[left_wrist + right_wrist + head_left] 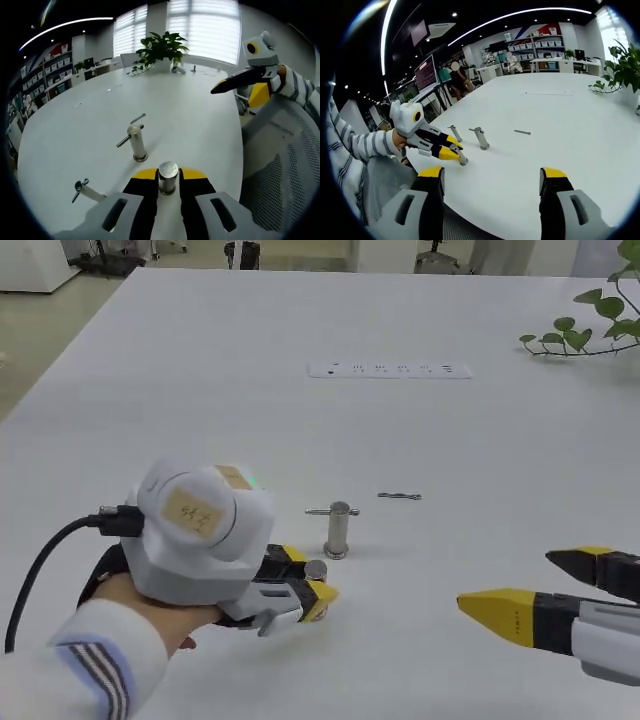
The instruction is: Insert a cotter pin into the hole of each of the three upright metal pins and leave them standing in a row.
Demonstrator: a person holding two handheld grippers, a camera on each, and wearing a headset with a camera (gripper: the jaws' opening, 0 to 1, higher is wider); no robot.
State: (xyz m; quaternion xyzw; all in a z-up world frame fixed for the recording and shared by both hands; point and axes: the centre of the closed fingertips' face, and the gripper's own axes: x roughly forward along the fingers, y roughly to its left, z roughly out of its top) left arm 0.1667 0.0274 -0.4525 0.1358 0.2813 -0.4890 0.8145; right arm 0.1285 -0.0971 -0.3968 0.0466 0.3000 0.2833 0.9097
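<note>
While left gripper (312,585) clamps 1 bare metal pin (316,568) upright on table (470,440), we judge it's steadied for insertion | right gripper (508,580) spread, empty, free to fetch | loose cotter pin (399,497) lies just beyond fitted pin (338,530)

Table (300,430) open btwn upright pin (338,530) & right gripper (504,580).

We can read no text, brand or number anywhere. The tan sticker (193,512) on the housing of the left gripper (312,578), at about eight o'clock in the head view, bears dark handwritten marks too blurred to make out.
</note>
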